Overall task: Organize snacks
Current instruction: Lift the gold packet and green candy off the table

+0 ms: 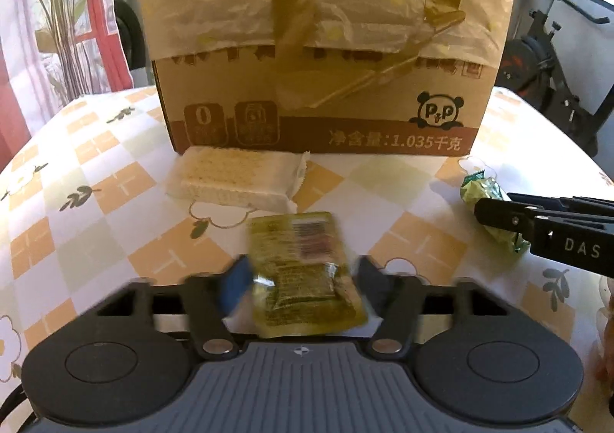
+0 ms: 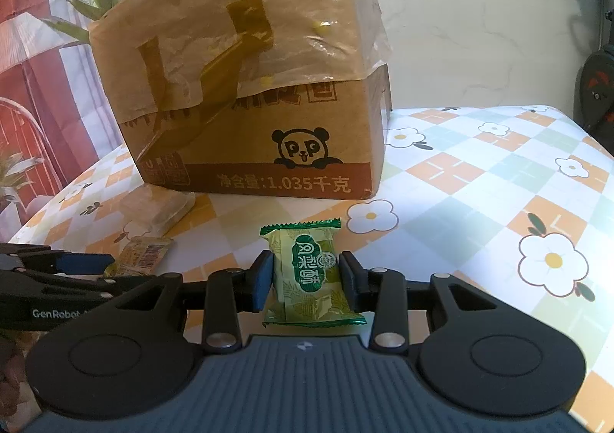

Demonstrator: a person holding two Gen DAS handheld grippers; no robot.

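2 snack packets at the grippers, both in front of the cardboard box; each looks light, soft and crinkly.

The right gripper is clamped on the upright green pastry packet, pads pressing its 2 long sides at mid-body; probably crumbly inside, so a gentle squeeze there suits it better than the thin sealed ends. The left gripper stands released, jaws slightly apart from the flat yellow-green pouch lying between them on the tablecloth; glossy film, likely slippery, best taken across its narrow width. A wafer pack lies touching the box's base, stiff but brittle by its look.
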